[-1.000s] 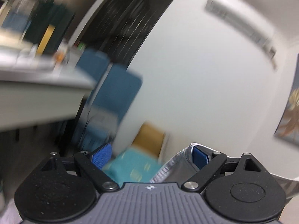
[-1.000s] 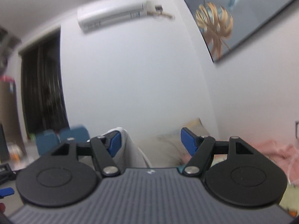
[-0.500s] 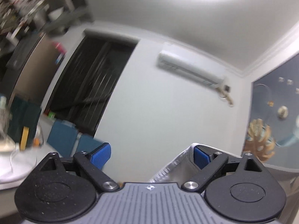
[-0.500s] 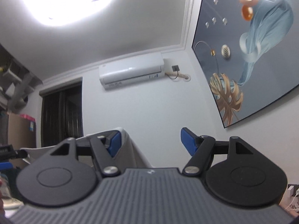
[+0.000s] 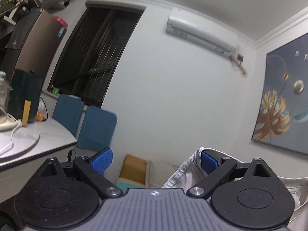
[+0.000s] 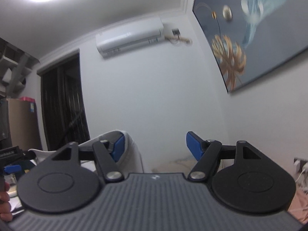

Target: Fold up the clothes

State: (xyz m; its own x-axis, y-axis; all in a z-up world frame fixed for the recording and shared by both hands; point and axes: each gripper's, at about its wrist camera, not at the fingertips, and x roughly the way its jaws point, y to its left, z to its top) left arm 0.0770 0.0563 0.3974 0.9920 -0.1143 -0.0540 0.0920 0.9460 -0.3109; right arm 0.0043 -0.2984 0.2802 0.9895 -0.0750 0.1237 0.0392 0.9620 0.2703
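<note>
A pale grey-white garment with a ribbed hem hangs over the right blue finger of my left gripper, which is open, its fingers wide apart and nothing pinched between them. The cloth trails off to the lower right. In the right wrist view the same garment drapes over the left blue finger of my right gripper, also open. Both grippers are raised and point at a white wall.
A white table with a cable and a jar sits at left, and two blue chairs stand behind it. A yellow cushion lies below. A dark door, an air conditioner and a painting are on the walls. A hand shows at far left.
Both views swung up from the floor and sofa to the ceiling, then tipped partly back down. The garment has stayed hooked on one finger of each gripper throughout.
</note>
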